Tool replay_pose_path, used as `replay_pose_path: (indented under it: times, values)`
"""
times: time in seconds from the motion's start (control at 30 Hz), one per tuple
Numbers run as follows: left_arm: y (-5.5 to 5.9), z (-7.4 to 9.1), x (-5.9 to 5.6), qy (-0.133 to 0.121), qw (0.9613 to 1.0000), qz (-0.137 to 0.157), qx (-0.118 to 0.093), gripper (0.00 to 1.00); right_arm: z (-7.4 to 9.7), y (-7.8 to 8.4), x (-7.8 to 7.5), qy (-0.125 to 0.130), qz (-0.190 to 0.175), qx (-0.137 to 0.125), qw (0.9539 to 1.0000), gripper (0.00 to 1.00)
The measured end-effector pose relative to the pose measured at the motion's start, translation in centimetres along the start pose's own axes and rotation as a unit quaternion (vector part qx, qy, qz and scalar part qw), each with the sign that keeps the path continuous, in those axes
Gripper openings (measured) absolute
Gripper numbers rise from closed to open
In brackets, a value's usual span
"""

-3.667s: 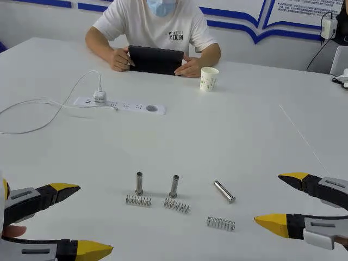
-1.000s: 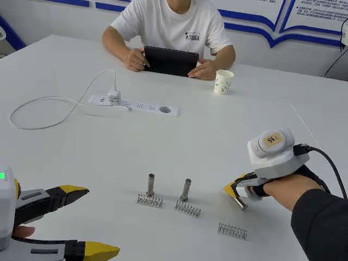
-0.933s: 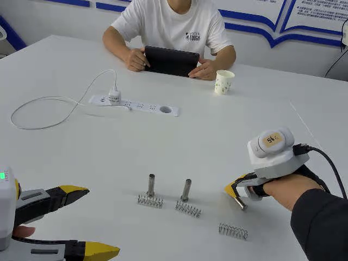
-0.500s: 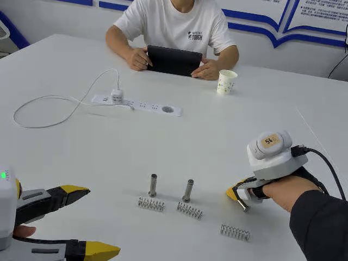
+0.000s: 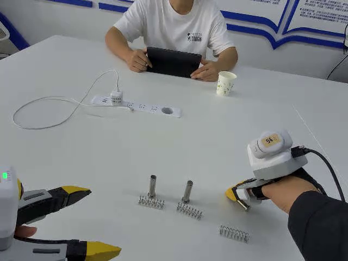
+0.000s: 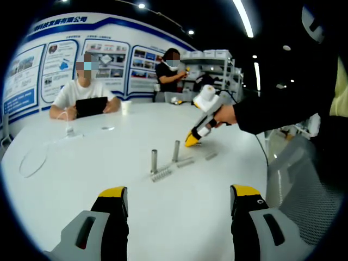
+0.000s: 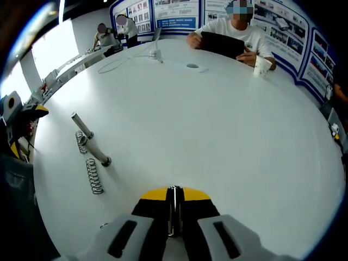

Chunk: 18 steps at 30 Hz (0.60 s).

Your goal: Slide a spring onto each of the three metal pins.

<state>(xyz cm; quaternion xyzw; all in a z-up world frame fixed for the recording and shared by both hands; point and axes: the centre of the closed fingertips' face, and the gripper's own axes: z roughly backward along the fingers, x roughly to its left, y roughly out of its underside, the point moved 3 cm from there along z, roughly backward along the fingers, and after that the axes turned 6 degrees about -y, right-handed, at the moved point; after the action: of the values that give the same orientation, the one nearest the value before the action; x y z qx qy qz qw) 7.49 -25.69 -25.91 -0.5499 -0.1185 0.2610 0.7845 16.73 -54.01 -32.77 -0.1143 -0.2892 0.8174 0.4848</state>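
Note:
Two metal pins (image 5: 153,186) (image 5: 187,191) stand upright on the white table, each with a spring (image 5: 150,202) (image 5: 189,210) lying in front of it. A third spring (image 5: 234,234) lies further right. My right gripper (image 5: 235,194) is shut on the third pin (image 5: 243,204), which it holds low over the table beside the others. The right gripper view has that pin (image 7: 174,217) clamped between the shut jaws. My left gripper (image 5: 97,221) hangs open at the near left, well away from the pins (image 6: 154,161) (image 6: 176,150), with nothing between its fingers.
A white power strip (image 5: 138,106) with a looped cable lies mid-table. Beyond it, a paper cup (image 5: 224,83) stands beside a seated person holding a dark tablet (image 5: 173,61). Bare tabletop surrounds the pins.
The right gripper, open at the right edge before, has come in and shut on the pin that lay flat. Over the last second it barely moves. The left gripper stays put.

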Motion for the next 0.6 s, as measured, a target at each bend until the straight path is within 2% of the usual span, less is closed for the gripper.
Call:
replay_pose_path:
  times: [0.6]
  values:
    - [-0.2, -0.1, -0.1, 0.001, 1.0000, -0.003, -0.003, 0.78, 3.1, -0.3, 0.9, 0.014, 0.009, -0.041, 0.9990, 0.09]
